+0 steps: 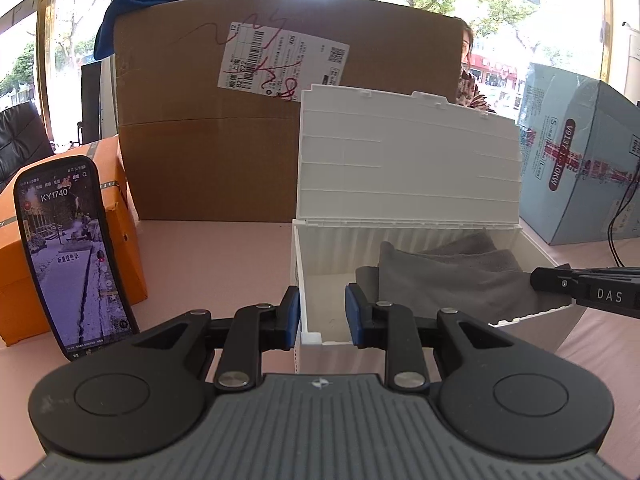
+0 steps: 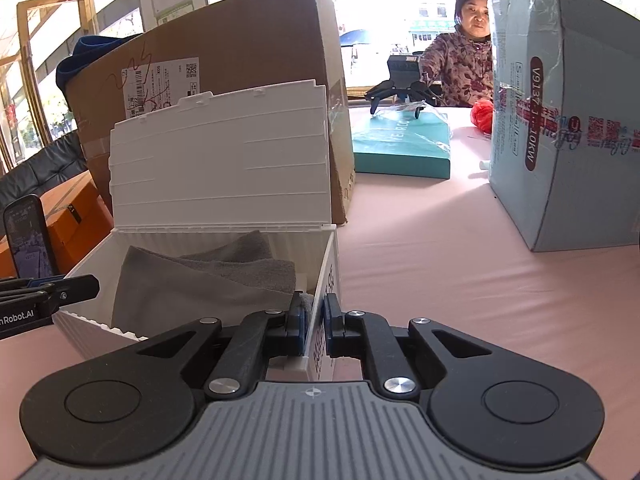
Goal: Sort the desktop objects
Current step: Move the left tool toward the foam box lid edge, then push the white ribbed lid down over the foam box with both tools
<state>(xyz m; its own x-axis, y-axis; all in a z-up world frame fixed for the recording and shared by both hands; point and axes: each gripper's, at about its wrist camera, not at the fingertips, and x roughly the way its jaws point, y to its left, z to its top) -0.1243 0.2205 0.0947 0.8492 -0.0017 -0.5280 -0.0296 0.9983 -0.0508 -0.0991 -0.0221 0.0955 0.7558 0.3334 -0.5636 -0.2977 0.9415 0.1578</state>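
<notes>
Left wrist view: white storage box (image 1: 404, 280) on pink desk (image 1: 224, 264), lid up, grey cloth (image 1: 448, 280) inside. Left gripper (image 1: 323, 316) clamps near-left wall; right gripper (image 2: 315, 326) pinches near-right wall. Box looks light, stiff, thin-walled plastic; rim grip suits, cloth soft.

White ribbed bin (image 1: 332, 276) showing a grey cloth (image 1: 448, 276), pink tablecloth (image 2: 460, 280) lying plain, brown carton (image 1: 240, 128), orange box (image 1: 120, 248), pale blue box (image 2: 560, 120) wearing red print, teal packet (image 2: 400, 144), blue pads (image 1: 354, 312) edging black fingers.
</notes>
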